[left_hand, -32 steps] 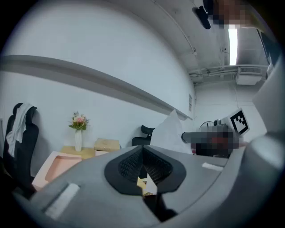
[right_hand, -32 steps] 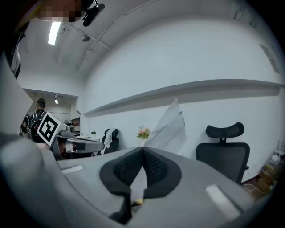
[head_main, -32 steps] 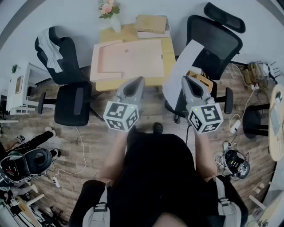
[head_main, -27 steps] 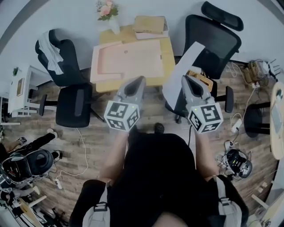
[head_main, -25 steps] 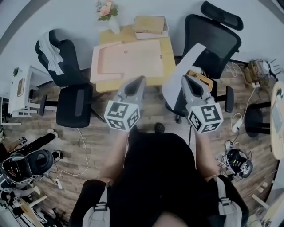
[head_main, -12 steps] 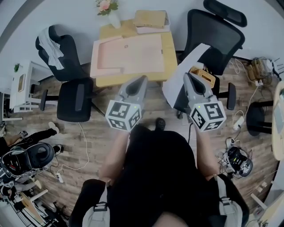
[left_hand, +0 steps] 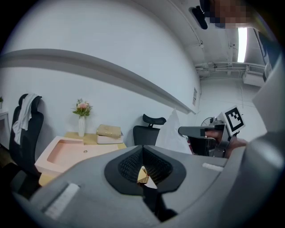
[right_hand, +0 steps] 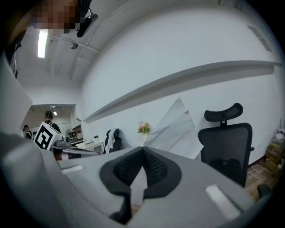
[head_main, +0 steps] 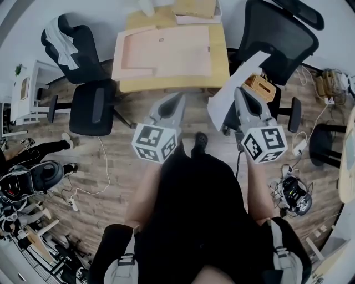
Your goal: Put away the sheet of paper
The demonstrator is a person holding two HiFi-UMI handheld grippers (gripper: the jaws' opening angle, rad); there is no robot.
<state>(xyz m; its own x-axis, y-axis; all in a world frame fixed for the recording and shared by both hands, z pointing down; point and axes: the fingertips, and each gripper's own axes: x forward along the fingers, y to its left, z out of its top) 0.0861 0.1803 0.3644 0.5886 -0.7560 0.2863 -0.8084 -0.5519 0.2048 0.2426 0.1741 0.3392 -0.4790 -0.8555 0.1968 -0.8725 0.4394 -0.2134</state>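
Note:
A white sheet of paper (head_main: 236,83) stands up from my right gripper (head_main: 239,92), whose jaws are shut on its lower edge. The right gripper view shows the sheet (right_hand: 176,127) rising above the closed jaws of that gripper (right_hand: 142,149). My left gripper (head_main: 176,99) hangs level beside it, jaws closed, nothing between them. In the left gripper view, the left gripper (left_hand: 142,149) points at the table, and the sheet (left_hand: 171,133) with the right gripper (left_hand: 200,132) shows at the right. Both grippers hover over the wooden floor, just short of the table's near edge.
A wooden table (head_main: 219,66) ahead carries a large pink tray (head_main: 166,50) and a flat box (head_main: 194,8) at the back. A black office chair (head_main: 283,33) with an orange box (head_main: 259,87) stands to the right. Another black chair (head_main: 91,108) is on the left. Cables lie on the floor.
The table and chairs have grown and slid up the head view as I came closer. Both grippers keep their pose, and the sheet stays in the right one.

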